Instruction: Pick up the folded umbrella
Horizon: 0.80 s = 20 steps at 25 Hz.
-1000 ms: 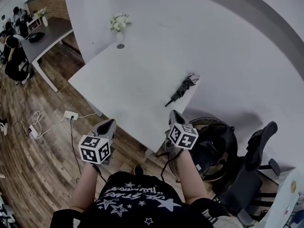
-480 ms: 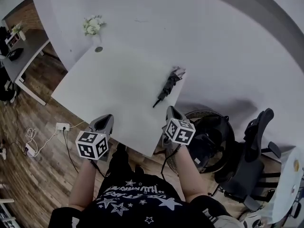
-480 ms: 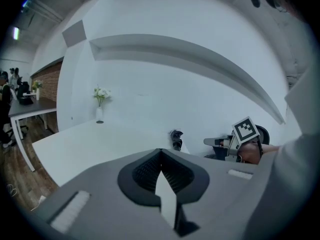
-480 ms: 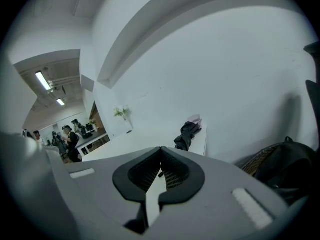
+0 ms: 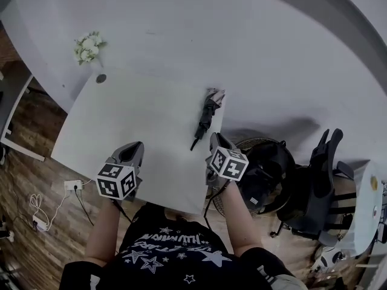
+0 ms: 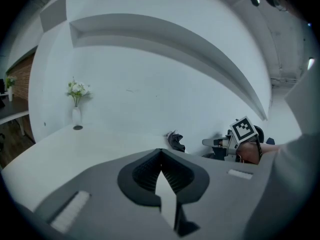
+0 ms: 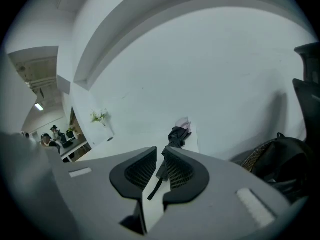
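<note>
The folded black umbrella [image 5: 206, 115] lies near the right edge of the white table [image 5: 139, 113], its strap end toward me. My right gripper [image 5: 217, 139] hovers just short of that strap end. Its jaws have just been opening and stand slightly apart with nothing between them. In the right gripper view the umbrella [image 7: 176, 135] shows through the narrow gap of the right gripper [image 7: 160, 151]. My left gripper [image 5: 135, 147] is over the table's near edge, well left of the umbrella, and empty. In the left gripper view the left gripper [image 6: 160, 150] has its tips together, and the umbrella [image 6: 176, 142] lies ahead to the right.
A vase of white flowers [image 5: 88, 45] and a small dark disc [image 5: 101, 78] stand at the table's far left corner by the wall. Right of the table are a round black fan [image 5: 266, 173] and an office chair [image 5: 323, 171]. A power strip [image 5: 72, 185] lies on the wooden floor.
Both grippers have come forward from over the floor to the table's near edge. The right one is now close to the umbrella's strap end.
</note>
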Each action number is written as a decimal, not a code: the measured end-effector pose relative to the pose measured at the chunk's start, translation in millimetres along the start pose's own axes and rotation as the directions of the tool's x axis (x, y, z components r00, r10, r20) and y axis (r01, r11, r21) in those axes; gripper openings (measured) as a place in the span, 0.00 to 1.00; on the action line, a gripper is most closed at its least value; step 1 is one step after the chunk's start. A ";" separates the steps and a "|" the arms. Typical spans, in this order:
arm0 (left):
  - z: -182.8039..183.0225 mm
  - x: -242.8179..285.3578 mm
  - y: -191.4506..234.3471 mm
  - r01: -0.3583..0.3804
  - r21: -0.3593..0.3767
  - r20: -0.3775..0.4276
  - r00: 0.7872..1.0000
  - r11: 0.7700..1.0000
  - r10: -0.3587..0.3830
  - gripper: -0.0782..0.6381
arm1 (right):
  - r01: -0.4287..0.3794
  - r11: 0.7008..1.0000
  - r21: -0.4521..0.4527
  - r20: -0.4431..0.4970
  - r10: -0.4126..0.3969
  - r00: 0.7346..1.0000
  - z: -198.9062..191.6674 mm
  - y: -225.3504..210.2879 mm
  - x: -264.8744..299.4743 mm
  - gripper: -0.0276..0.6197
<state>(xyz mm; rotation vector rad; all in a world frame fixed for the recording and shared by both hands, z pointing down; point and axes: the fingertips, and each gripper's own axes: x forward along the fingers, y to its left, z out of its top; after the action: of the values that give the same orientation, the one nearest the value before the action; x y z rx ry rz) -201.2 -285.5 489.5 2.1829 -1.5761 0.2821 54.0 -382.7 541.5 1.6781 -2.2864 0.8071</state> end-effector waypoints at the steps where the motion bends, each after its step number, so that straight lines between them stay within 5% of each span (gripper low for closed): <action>1: 4.3 6.9 5.3 0.014 0.002 -0.004 1.000 1.000 -0.014 0.11 | 0.010 1.000 0.008 -0.002 -0.010 1.000 1.8 0.5 5.5 0.16; 11: 42.0 63.6 44.9 0.121 0.034 -0.018 0.993 0.992 -0.120 0.11 | 0.127 0.991 0.050 -0.040 -0.125 0.991 14.6 -7.1 60.1 0.42; 20: 55.7 108.1 66.0 0.168 0.036 -0.044 0.985 0.985 -0.167 0.11 | 0.209 0.978 0.023 -0.123 -0.205 0.971 8.6 -22.8 109.7 0.51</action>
<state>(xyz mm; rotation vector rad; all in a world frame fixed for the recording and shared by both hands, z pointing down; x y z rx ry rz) -232.0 -420.1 498.7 2.3084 -1.3660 0.3062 39.2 -482.2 591.6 1.7939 -1.9887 0.8801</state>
